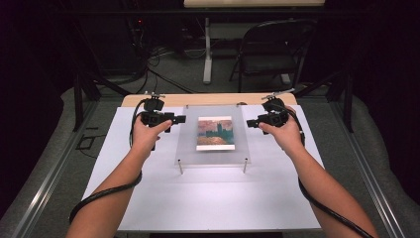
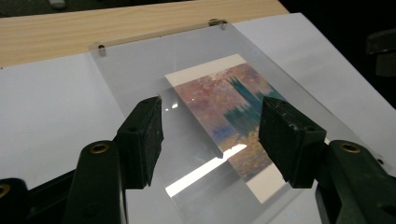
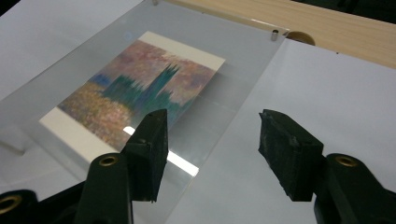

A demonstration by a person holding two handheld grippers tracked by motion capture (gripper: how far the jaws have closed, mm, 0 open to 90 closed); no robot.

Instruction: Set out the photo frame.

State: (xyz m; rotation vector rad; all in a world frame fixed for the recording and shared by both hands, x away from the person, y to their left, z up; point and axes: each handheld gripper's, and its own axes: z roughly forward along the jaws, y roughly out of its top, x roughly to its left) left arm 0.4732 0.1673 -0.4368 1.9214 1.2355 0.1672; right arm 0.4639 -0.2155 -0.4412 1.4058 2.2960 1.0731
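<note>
High view: clear frame (image 1: 214, 134) lies between left gripper (image 1: 179, 119) and right gripper (image 1: 249, 123), long axis pointing away; both wide open, empty, equally near.

Table (image 1: 163, 99) with a sheet (image 1: 208, 198) laid over most of it; far edge of the table stays bare behind the sheet. Clear panel (image 1: 190, 148) sits mid-sheet toward the far side, raised on standoff posts (image 1: 181, 167) at its corners. Picture card (image 1: 215, 133) lies under the panel, roughly centred. Left gripper (image 1: 179, 119) hovers at the panel's left edge, right gripper (image 1: 250, 122) at its right edge, jaws apart, facing each other across the card. Folding chair (image 1: 275, 47) stands on the floor behind the table, to the right; table leg (image 1: 207, 49) left of it.
</note>
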